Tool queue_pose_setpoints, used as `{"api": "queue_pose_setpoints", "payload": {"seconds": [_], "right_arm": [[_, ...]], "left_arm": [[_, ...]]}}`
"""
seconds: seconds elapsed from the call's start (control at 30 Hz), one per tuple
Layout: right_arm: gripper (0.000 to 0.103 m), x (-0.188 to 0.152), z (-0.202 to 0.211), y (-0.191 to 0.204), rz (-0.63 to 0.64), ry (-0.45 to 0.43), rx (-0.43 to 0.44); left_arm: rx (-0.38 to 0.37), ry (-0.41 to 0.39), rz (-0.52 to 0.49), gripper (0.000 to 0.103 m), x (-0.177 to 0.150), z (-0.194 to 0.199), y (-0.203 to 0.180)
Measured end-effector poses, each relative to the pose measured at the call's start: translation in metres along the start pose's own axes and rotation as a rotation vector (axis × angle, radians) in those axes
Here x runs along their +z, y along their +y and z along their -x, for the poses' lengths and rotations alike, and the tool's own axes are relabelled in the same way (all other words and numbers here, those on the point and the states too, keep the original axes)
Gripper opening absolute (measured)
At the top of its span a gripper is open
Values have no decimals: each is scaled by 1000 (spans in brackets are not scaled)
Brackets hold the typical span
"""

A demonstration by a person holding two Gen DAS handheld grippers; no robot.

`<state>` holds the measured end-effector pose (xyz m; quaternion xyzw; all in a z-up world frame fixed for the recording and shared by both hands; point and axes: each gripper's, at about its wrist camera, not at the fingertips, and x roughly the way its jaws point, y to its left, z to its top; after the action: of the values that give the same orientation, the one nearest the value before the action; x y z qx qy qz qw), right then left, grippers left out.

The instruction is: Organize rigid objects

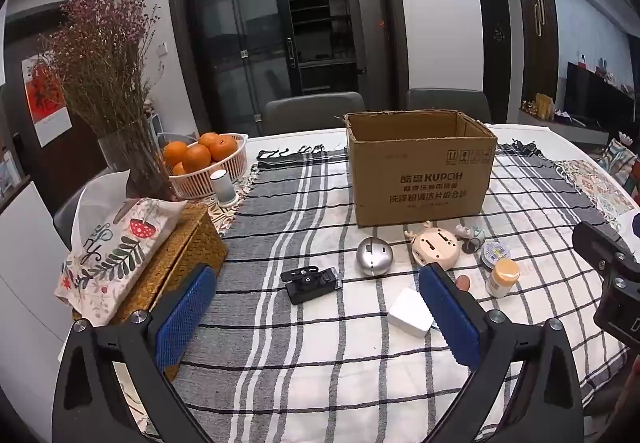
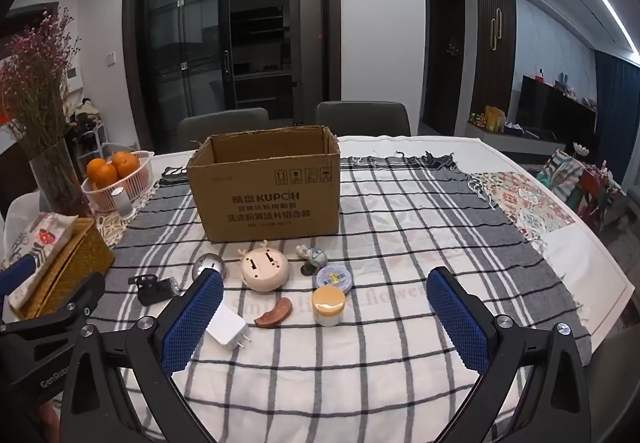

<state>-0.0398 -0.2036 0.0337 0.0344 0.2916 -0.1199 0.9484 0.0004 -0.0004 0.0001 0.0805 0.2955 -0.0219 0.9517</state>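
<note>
An open cardboard box stands on the checked cloth. In front of it lie a black clip device, a silver ball, a cream deer-shaped gadget, a white charger, a small jar, a round tin, a small figurine and a brown crescent piece. My left gripper is open and empty above the cloth. My right gripper is open and empty, hovering before the jar.
A woven tissue box with a printed cover, a vase of dried flowers and a basket of oranges stand at the left. Two chairs are behind the table. The table's edge runs along the right.
</note>
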Motion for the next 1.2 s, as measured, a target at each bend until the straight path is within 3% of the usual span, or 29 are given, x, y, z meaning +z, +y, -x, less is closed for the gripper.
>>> {"api": "queue_pose_setpoints", "payload": {"seconds": [1.2], "right_arm": [[103,-5,9,1,6,0,-6]], "left_arm": [[-15,-21,15,103,-6,14,1]]}}
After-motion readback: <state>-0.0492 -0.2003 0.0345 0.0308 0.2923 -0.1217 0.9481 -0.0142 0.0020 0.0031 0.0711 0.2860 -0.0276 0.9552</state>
